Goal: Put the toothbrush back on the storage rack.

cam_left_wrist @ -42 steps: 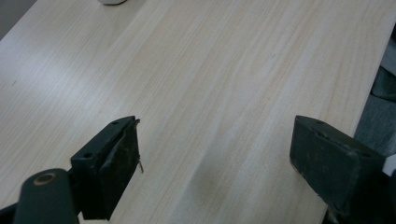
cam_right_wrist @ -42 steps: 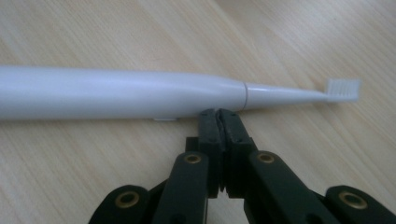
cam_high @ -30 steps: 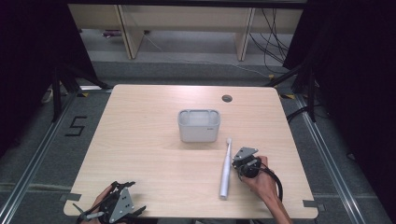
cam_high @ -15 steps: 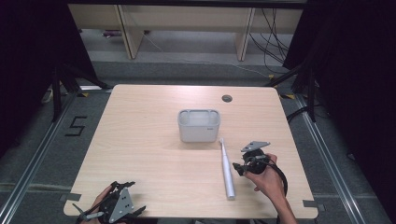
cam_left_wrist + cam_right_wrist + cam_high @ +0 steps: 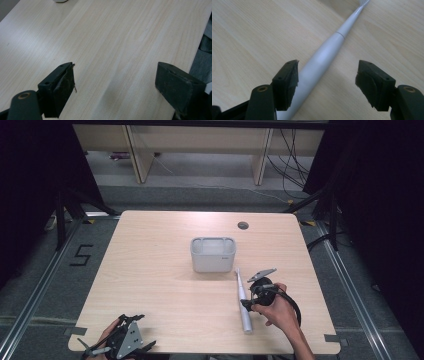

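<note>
Both tongs gape: right tongs (image 5: 327, 82), just opening, over the toothbrush (image 5: 324, 55); left tongs (image 5: 113, 87) empty.

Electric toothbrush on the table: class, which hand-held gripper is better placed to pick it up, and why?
Right. The right hand-held gripper hangs open directly over the electric toothbrush; the left hand-held gripper sits at the table's near-left corner.

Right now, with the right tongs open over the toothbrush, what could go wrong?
The toothbrush lies flat on the table, nearer the left pad of the right tongs, whose jaws have just been opening with nothing gripped: closing off-centre might push it aside. Being round, it may roll. Its head end lies near the white holder and could knock it when lifted.
</note>
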Motion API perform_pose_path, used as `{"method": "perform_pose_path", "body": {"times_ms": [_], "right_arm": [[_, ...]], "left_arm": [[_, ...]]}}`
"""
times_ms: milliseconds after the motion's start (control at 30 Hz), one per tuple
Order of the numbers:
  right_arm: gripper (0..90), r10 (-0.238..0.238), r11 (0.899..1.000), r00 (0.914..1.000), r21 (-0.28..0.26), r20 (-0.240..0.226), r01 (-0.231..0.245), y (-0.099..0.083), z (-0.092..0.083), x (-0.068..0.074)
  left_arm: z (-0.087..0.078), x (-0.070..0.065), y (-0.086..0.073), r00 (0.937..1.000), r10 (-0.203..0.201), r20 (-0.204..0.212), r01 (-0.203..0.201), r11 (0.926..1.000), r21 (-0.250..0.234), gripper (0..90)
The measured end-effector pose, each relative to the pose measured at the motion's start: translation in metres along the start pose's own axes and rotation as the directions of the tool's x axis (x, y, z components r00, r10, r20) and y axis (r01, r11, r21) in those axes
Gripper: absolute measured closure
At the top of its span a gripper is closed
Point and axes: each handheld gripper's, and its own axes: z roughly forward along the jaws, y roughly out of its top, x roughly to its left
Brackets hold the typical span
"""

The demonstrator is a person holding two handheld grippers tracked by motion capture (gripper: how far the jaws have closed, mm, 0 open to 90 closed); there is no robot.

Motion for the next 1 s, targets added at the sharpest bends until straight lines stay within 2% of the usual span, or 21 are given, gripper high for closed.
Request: {"method": "perform_pose_path", "body": {"times_ms": [33, 100, 133, 167, 233, 267, 433, 467, 533, 567, 600, 667, 733, 800, 900, 967, 1000], "right_arm": [[34.6, 0.000, 1.000, 1.0000, 0.008, -0.005, 0.000, 0.001, 0.001, 0.001], [34.6, -0.004, 1.000, 1.0000, 0.014, -0.001, 0.004, 0.003, 0.004, 0.001], [34.3, -0.018, 0.999, 0.9998, 0.029, -0.003, 0.018, 0.006, 0.006, 0.002], [34.3, -0.033, 0.999, 0.9994, 0.027, -0.003, 0.033, 0.007, 0.007, 0.002], [34.3, -0.029, 0.999, 0.9996, 0.037, -0.005, 0.029, 0.008, 0.009, 0.004], [34.2, -0.044, 0.998, 0.9990, 0.037, -0.008, 0.044, 0.010, 0.010, 0.004], [34.2, -0.036, 0.998, 0.9993, 0.053, -0.006, 0.036, 0.014, 0.014, 0.006], [34.2, -0.038, 0.998, 0.9993, 0.057, -0.005, 0.039, 0.015, 0.016, 0.006], [34.2, -0.052, 0.997, 0.9986, 0.064, -0.006, 0.053, 0.016, 0.019, 0.005], [34.2, 0.005, 0.995, 0.9999, 0.097, -0.010, -0.004, 0.017, 0.018, 0.009], [34.2, -0.047, 0.996, 0.9989, 0.076, -0.005, 0.048, 0.017, 0.021, 0.006], [34.3, -0.027, 0.995, 0.9996, 0.091, -0.009, 0.028, 0.018, 0.023, 0.007], [34.6, -0.050, 0.995, 0.9987, 0.089, -0.005, 0.050, 0.020, 0.025, 0.005], [36.9, -0.025, 0.994, 0.9997, 0.108, -0.007, 0.026, 0.020, 0.027, 0.006], [38.3, -0.050, 0.993, 0.9988, 0.109, -0.005, 0.050, 0.021, 0.030, 0.003], [38.8, -0.041, 0.993, 0.9992, 0.114, -0.003, 0.041, 0.021, 0.030, 0.003], [40.0, -0.032, 0.992, 0.9994, 0.125, -0.013, 0.033, 0.021, 0.030, 0.003]], "left_arm": [[-0.001, 0.001, 0.000, 0.9999, 0.013, 0.008, -0.013, 0.9998, 0.012, 15.5], [-0.001, 0.001, 0.000, 0.9999, 0.012, 0.007, -0.012, 0.9999, 0.011, 15.4], [0.001, 0.000, 0.000, 1.0000, 0.000, -0.006, 0.000, 1.0000, -0.002, 15.4], [0.000, 0.000, 0.000, 1.0000, 0.004, 0.008, -0.004, 1.0000, 0.002, 15.4], [-0.001, 0.001, 0.000, 0.9999, 0.012, 0.009, -0.013, 0.9999, 0.011, 15.4], [-0.001, 0.001, 0.000, 0.9999, 0.012, 0.009, -0.013, 0.9999, 0.011, 15.4], [-0.001, 0.001, 0.000, 0.9998, 0.020, 0.000, -0.020, 0.9997, 0.017, 15.4], [0.000, 0.000, 0.000, 1.0000, 0.003, 0.001, -0.003, 1.0000, 0.000, 15.4], [0.000, 0.000, 0.000, 1.0000, 0.006, 0.002, -0.006, 1.0000, 0.003, 15.4], [0.000, 0.000, 0.000, 1.0000, 0.006, 0.002, -0.006, 1.0000, 0.003, 15.4], [0.000, 0.000, 0.000, 1.0000, 0.002, 0.002, -0.002, 1.0000, 0.000, 15.4], [-0.001, 0.001, 0.000, 0.9999, 0.010, 0.006, -0.010, 0.9999, 0.008, 15.4], [-0.001, 0.001, 0.000, 0.9999, 0.011, 0.005, -0.011, 0.9999, 0.010, 15.4], [-0.001, 0.001, 0.000, 0.9999, 0.010, 0.004, -0.010, 0.9999, 0.009, 15.4], [0.000, 0.001, 0.001, 0.9999, 0.003, 0.011, -0.003, 1.0000, 0.006, 15.4], [-0.001, 0.002, 0.001, 0.9997, 0.010, 0.022, -0.010, 0.9999, 0.013, 15.4], [0.000, 0.000, 0.000, 1.0000, 0.000, -0.009, 0.000, 1.0000, -0.002, 15.4]]}}
